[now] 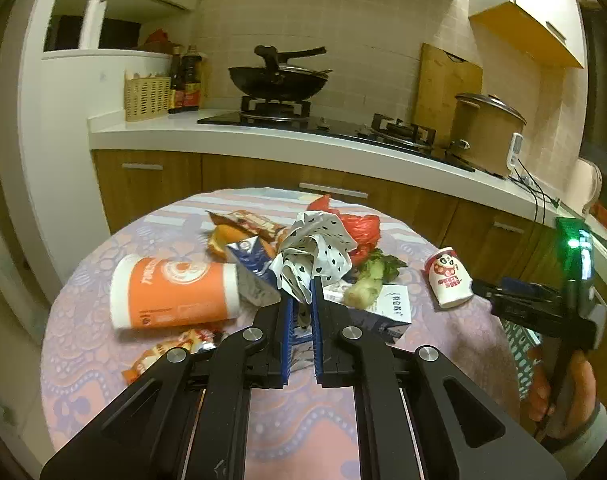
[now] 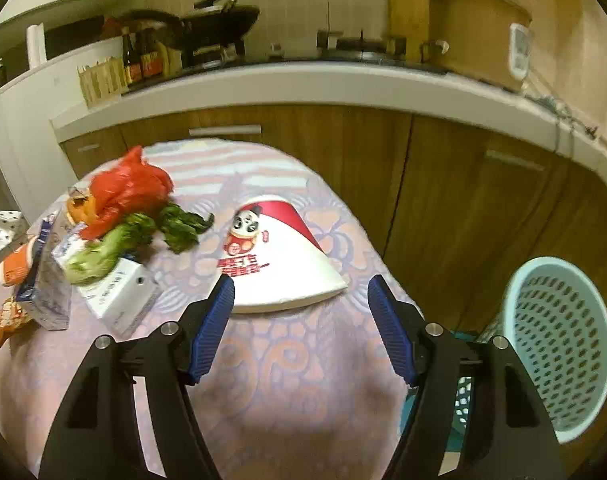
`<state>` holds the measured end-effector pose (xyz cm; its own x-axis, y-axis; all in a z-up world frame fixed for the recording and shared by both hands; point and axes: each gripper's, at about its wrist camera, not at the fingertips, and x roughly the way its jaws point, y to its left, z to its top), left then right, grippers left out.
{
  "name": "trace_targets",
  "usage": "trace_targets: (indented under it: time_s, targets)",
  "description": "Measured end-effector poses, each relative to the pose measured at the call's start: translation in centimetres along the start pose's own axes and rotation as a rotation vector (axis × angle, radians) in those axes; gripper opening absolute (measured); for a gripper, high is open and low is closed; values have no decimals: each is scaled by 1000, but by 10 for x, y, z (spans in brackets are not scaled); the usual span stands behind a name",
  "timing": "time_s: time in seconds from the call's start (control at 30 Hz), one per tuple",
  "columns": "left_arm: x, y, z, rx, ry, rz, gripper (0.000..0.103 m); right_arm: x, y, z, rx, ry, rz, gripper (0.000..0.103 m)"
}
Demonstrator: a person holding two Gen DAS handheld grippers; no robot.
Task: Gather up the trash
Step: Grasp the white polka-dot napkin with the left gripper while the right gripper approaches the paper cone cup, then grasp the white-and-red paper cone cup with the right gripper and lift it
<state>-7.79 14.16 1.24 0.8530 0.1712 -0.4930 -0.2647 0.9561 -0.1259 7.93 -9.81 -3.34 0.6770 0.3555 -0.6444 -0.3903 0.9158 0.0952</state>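
My left gripper has its blue fingers pinched on a crumpled white wrapper with black hearts, lifted above the round table. Below lie an orange paper cup on its side, a leafy vegetable stalk and a red plastic bag. My right gripper is spread wide and holds nothing; a white panda-print cup lies just ahead between its tips, one finger near its rim. A pale blue mesh basket stands beside the table.
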Motion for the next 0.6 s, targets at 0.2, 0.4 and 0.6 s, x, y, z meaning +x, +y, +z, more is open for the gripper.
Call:
trace_targets:
  time_s: [0.2,0.4,0.6]
  targets:
    - [15,-9,2,15,16,-12,6,33,-11,8,28,51,47,78]
    - [26,-15,1,22,33,-27,6,47,-7,21,27,92,141,79]
    - [31,-21,-1,38,42,-25,6,52,4,25,11,105,142,79]
